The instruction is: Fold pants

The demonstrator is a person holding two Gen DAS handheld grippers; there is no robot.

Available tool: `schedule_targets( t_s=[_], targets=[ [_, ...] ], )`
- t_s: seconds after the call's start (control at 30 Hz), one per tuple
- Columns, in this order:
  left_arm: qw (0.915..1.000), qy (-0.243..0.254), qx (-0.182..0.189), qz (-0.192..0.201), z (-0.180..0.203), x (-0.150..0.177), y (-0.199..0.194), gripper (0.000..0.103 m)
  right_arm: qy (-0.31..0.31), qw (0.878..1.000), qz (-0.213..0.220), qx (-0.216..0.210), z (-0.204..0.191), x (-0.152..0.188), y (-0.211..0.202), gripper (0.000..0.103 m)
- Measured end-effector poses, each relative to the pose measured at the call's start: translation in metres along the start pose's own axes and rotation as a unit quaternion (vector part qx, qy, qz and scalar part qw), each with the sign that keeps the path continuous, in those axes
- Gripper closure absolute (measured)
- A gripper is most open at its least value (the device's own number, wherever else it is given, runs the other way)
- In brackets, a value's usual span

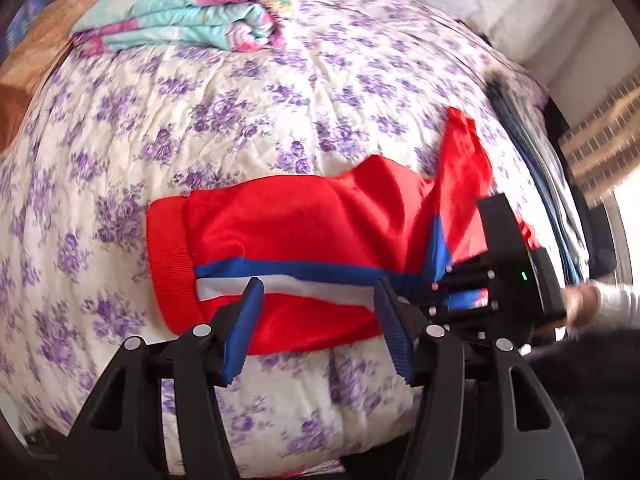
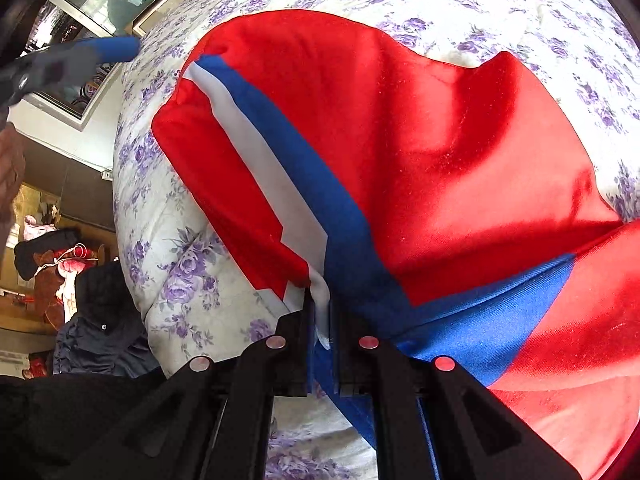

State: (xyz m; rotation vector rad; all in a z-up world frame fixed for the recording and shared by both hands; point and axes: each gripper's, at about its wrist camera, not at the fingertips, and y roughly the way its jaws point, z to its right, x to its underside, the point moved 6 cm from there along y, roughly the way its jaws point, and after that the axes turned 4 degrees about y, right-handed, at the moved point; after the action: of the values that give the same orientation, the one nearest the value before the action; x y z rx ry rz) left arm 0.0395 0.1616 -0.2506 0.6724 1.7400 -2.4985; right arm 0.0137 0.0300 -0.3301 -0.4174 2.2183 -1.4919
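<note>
**Two grippers on red pants: right one clamped, left one spread**

Two blue-padded fingers of the left gripper [image 1: 318, 326] stand well apart over the near edge of the red pants [image 1: 304, 236], with nothing pinched between them; the pads hover at the cloth just below its blue and white side stripe [image 1: 304, 278]. In the right wrist view, the right gripper [image 2: 320, 320] has its jaws drawn together on a fold of the pants [image 2: 440, 140], where the white and blue stripe [image 2: 280, 176] runs down into the narrow slit between the black fingers. From the left wrist view the right gripper [image 1: 516, 268] shows as a black body with a small green light, at the right end of the garment, and a hand [image 1: 584, 300] in a pale sleeve holds it.

The pants lie across the front part of a bed, folded over lengthwise, with the ribbed red cuff [image 1: 170, 264] at the left end and a loose red flap rising at the right. Under them spreads a cream bedspread [image 1: 200, 120] printed with purple flowers. At the far end of the bed rests a folded turquoise and pink floral blanket [image 1: 192, 12]. Beside the bed, in the right wrist view, dark clothing [image 2: 104, 332] is heaped low down.
</note>
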Motion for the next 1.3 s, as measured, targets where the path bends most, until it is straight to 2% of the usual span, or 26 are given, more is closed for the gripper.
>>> schedule_targets(
  t_s=[0.07,0.13,0.2,0.27,0.33,0.4,0.43,0.47,0.5,0.53,0.6,0.67,0.7,0.8,0.83,0.9,0.93,0.97,1.03,1.07,1.13,1.23,1.3],
  targets=[
    [0.9976,-0.065,0.003,-0.022,0.001,0.005,0.033,0.051,0.0,1.0,-0.001,0.003,-0.002,0.0,-0.002,0.095],
    [0.9929,-0.1,-0.006,-0.065,0.0,0.021,0.067,0.085,-0.001,1.0,-0.004,0.006,-0.004,0.0,-0.005,0.093],
    [0.9883,-0.109,-0.033,-0.101,-0.002,0.037,0.092,0.099,-0.005,1.0,-0.011,0.004,-0.008,0.002,-0.011,0.085],
    [0.9891,-0.112,-0.032,-0.09,-0.001,0.04,0.091,0.1,-0.016,1.0,-0.012,-0.002,-0.016,0.005,-0.021,0.069],
    [0.9882,-0.118,-0.029,-0.094,-0.005,0.04,0.091,0.102,-0.024,1.0,-0.004,-0.015,-0.025,0.005,-0.034,0.066],
    [0.9871,-0.129,-0.019,-0.093,-0.008,0.041,0.091,0.102,-0.022,0.999,0.024,-0.021,-0.029,-0.002,-0.047,0.066],
    [0.9867,-0.133,-0.017,-0.092,-0.009,0.041,0.091,0.102,-0.018,0.999,0.039,-0.022,-0.029,-0.007,-0.052,0.068],
    [0.9867,-0.133,-0.018,-0.091,-0.009,0.042,0.091,0.102,-0.016,0.998,0.05,-0.022,-0.029,-0.011,-0.053,0.086],
    [0.987,-0.131,-0.021,-0.09,-0.008,0.042,0.091,0.102,-0.011,0.999,0.049,-0.02,-0.027,-0.015,-0.049,0.095],
    [0.9873,-0.129,-0.024,-0.089,-0.008,0.042,0.09,0.102,-0.005,0.999,0.044,-0.018,-0.026,-0.018,-0.041,0.098],
    [0.9872,-0.13,-0.026,-0.09,-0.006,0.042,0.089,0.102,0.004,1.0,0.016,-0.01,-0.025,-0.018,-0.017,0.098],
    [0.9866,-0.134,-0.021,-0.091,-0.008,0.042,0.089,0.102,0.008,0.999,-0.03,-0.007,-0.024,-0.007,0.011,0.098],
    [0.9863,-0.136,-0.017,-0.092,-0.009,0.042,0.09,0.102,0.008,1.0,-0.02,-0.007,-0.025,-0.007,0.01,0.098],
    [0.9857,-0.144,-0.009,-0.088,-0.011,0.042,0.091,0.102,0.029,0.998,-0.049,-0.014,-0.019,-0.016,-0.005,0.095],
    [0.9853,-0.147,-0.006,-0.087,-0.012,0.042,0.092,0.102,0.039,0.998,-0.042,-0.011,-0.014,-0.025,-0.02,0.095],
    [0.9847,-0.152,-0.001,-0.085,-0.013,0.043,0.092,0.102,0.055,0.998,-0.014,0.011,0.014,-0.049,-0.056,0.095],
    [0.9847,-0.153,0.0,-0.084,-0.013,0.043,0.091,0.102,0.068,0.997,-0.001,0.035,0.035,-0.061,-0.075,0.087],
    [0.9849,-0.153,0.001,-0.082,-0.013,0.043,0.091,0.102,0.085,0.994,0.014,0.071,0.06,-0.074,-0.094,0.071],
    [0.9852,-0.152,0.003,-0.079,-0.013,0.044,0.091,0.102,0.13,0.981,0.027,0.145,0.121,-0.094,-0.125,0.058],
    [0.9853,-0.152,0.004,-0.078,-0.013,0.044,0.091,0.102,0.162,0.971,0.024,0.174,0.155,-0.101,-0.137,0.058],
    [0.9851,-0.154,0.007,-0.076,-0.016,0.045,0.09,0.102,0.232,0.952,0.006,0.201,0.212,-0.106,-0.15,0.058],
    [0.9844,-0.158,0.012,-0.075,-0.017,0.045,0.09,0.102,0.316,0.927,-0.042,0.2,0.271,-0.1,-0.154,0.058],
    [0.9845,-0.157,0.013,-0.076,-0.018,0.045,0.09,0.102,0.353,0.914,-0.061,0.193,0.289,-0.098,-0.152,0.058]
  ],
)
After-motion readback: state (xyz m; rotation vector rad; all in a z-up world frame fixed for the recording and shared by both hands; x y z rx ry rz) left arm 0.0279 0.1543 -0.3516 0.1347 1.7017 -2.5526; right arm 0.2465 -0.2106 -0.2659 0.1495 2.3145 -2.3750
